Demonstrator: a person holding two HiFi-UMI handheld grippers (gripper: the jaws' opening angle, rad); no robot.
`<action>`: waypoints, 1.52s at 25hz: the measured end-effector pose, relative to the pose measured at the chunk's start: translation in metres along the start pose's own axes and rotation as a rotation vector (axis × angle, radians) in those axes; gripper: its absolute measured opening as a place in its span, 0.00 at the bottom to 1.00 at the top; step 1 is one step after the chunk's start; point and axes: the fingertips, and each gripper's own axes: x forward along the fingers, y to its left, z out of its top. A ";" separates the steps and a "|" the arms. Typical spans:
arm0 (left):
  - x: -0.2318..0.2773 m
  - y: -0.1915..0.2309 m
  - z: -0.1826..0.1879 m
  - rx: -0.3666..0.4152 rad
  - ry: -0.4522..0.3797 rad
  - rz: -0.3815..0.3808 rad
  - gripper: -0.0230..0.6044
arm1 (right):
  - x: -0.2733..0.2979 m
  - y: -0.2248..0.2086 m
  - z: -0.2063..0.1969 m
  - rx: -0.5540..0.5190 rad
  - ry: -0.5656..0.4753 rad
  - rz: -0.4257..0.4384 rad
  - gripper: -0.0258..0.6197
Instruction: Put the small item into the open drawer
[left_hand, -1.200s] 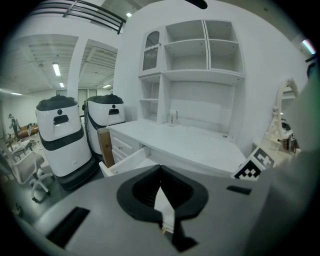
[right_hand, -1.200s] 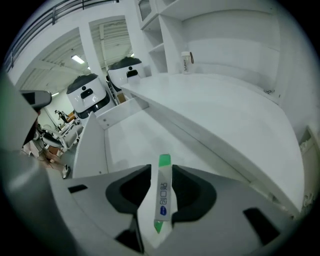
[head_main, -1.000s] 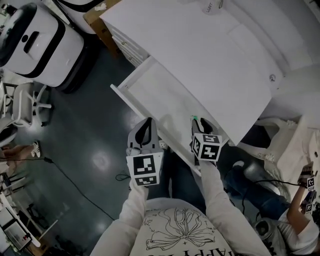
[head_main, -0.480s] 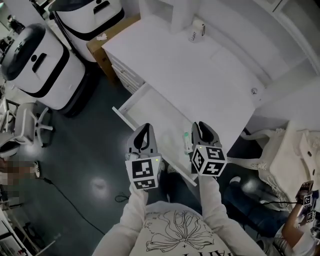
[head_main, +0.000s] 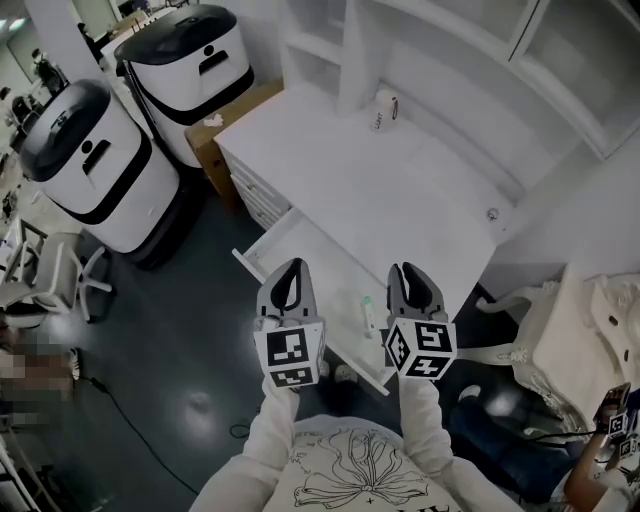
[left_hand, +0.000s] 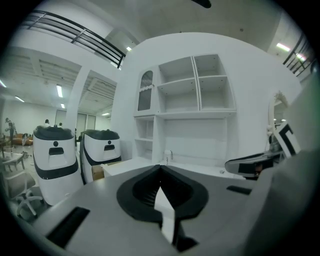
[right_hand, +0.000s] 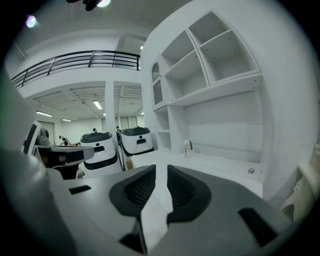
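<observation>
- The right gripper (head_main: 410, 274) has let go: jaws parted, empty; the left gripper (head_main: 290, 274) is pinched closed on nothing.
- The small item (head_main: 368, 314) lies inside the open drawer (head_main: 300, 250); both grippers have pulled back, so placement looks done.

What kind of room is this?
Probably a lab or workshop hall with a home-style corner: a white desk with an open drawer, shelves above it, and two big white-and-black machines beside it.

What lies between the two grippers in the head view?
The head view shows the small item lying inside the open drawer, between the left gripper and the right gripper.
</observation>
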 end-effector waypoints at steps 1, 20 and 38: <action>-0.001 -0.001 0.005 0.003 -0.010 -0.001 0.04 | -0.002 0.000 0.007 -0.002 -0.017 0.001 0.14; -0.026 0.004 0.041 0.015 -0.099 0.024 0.04 | -0.027 0.014 0.047 -0.040 -0.137 0.001 0.11; -0.030 0.006 0.045 0.015 -0.108 0.021 0.04 | -0.032 0.016 0.049 -0.040 -0.143 -0.009 0.10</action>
